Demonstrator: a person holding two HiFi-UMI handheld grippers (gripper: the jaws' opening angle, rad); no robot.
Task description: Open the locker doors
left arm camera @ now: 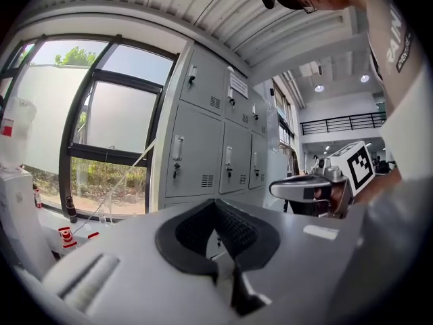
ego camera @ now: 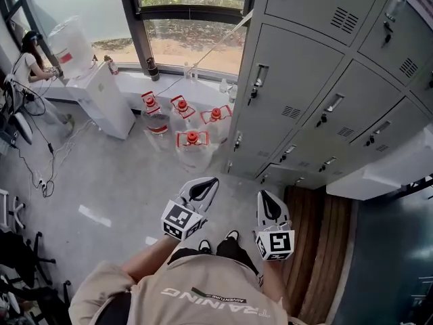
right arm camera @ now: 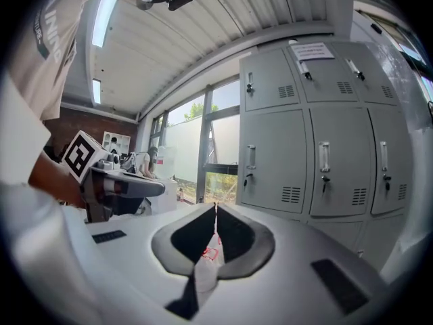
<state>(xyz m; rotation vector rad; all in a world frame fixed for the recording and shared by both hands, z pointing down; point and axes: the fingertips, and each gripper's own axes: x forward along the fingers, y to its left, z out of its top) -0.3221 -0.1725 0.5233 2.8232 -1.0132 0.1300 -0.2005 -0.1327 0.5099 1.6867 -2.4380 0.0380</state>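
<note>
I am holding both tools low in front of my body, level with each other and apart, both pointing towards the lockers. The left gripper [ego camera: 201, 189] is showing its jaws resting together at the tips, with nothing lying between them. The right gripper [right arm camera: 216, 208] is likewise showing its jaws pressed together, the tips meeting in a thin line, and it is carrying nothing. Neither tool is touching a door.

Just beyond the tools, four clear water jugs [ego camera: 193, 141] with red caps are standing in a cluster on the grey floor [ego camera: 108, 181], near the foot of the lockers. A strip of wooden flooring [ego camera: 318, 249] is running along to my right.

The grey lockers [ego camera: 304, 66] are standing ahead and to my right, in stacked rows. Every door in view is sitting flush and closed, each one carrying a vertical handle [ego camera: 259, 80], a lock under the handle and a small vent.

Further off to the left, a white dispenser [ego camera: 111, 103] is standing against the window sill with a large bottle [ego camera: 67, 42] on top. A tall dark-framed window [ego camera: 183, 39] is filling the far wall, and a person [ego camera: 30, 59] is sitting at its left end.
</note>
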